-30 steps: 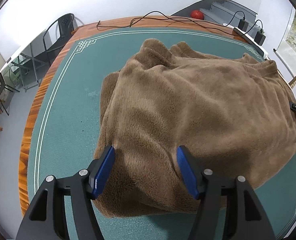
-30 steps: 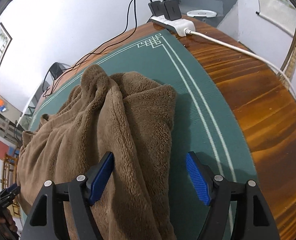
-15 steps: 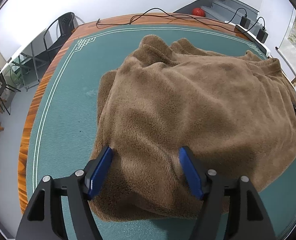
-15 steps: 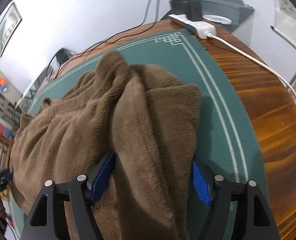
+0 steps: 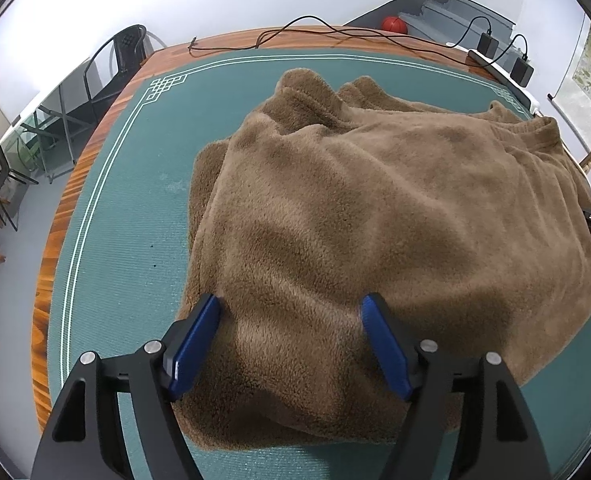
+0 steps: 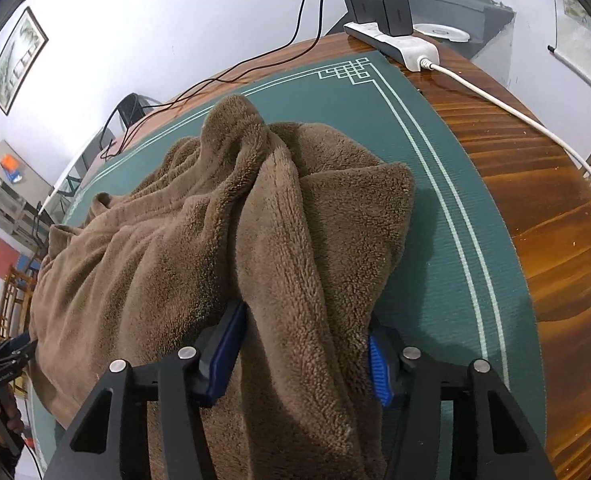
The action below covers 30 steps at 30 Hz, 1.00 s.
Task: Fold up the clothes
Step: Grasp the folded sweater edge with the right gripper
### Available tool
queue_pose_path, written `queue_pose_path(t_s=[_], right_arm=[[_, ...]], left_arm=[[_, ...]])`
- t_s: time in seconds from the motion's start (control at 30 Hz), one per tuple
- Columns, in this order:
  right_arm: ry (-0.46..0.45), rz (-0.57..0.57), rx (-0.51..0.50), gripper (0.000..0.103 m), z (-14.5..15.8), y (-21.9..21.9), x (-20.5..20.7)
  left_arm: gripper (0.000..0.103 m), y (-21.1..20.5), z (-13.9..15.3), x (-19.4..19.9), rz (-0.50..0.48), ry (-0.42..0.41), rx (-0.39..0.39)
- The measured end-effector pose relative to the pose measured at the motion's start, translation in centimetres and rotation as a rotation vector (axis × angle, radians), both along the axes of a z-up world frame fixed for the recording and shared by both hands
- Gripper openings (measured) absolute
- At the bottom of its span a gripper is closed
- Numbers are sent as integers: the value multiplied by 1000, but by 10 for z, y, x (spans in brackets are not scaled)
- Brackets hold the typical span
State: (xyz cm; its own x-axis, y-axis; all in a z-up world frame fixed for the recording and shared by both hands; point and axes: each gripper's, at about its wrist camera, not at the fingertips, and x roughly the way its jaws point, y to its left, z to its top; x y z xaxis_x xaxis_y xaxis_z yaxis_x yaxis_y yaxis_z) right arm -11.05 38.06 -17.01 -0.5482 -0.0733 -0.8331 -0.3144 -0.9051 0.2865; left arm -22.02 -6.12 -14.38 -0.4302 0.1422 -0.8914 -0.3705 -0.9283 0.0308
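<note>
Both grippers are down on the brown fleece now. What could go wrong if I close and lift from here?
The left gripper straddles a thick fold of the brown fleece, so it may pinch several layers, or only the top one. The right gripper holds a bulky ridge that might slip out. Lifted fleece could sweep towards the power strip.

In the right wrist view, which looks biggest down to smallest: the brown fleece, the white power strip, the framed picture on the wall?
1. Brown fleece, by far.
2. White power strip.
3. Framed picture, though it hangs farther away, so the last two are unsure.
</note>
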Motion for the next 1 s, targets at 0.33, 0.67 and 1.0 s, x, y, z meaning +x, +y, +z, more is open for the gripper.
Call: queue_pose_path(t_s=[0.33, 0.67, 1.0], right_arm=[[13, 20, -32, 39, 1, 2, 4], [58, 53, -78, 39, -3, 8, 8], [123, -14, -174, 26, 26, -7, 7]], left_arm=[[78, 0, 26, 29, 57, 60, -77], [78, 7, 41, 49, 84, 88, -107], [78, -6, 36, 38, 75, 69, -70]])
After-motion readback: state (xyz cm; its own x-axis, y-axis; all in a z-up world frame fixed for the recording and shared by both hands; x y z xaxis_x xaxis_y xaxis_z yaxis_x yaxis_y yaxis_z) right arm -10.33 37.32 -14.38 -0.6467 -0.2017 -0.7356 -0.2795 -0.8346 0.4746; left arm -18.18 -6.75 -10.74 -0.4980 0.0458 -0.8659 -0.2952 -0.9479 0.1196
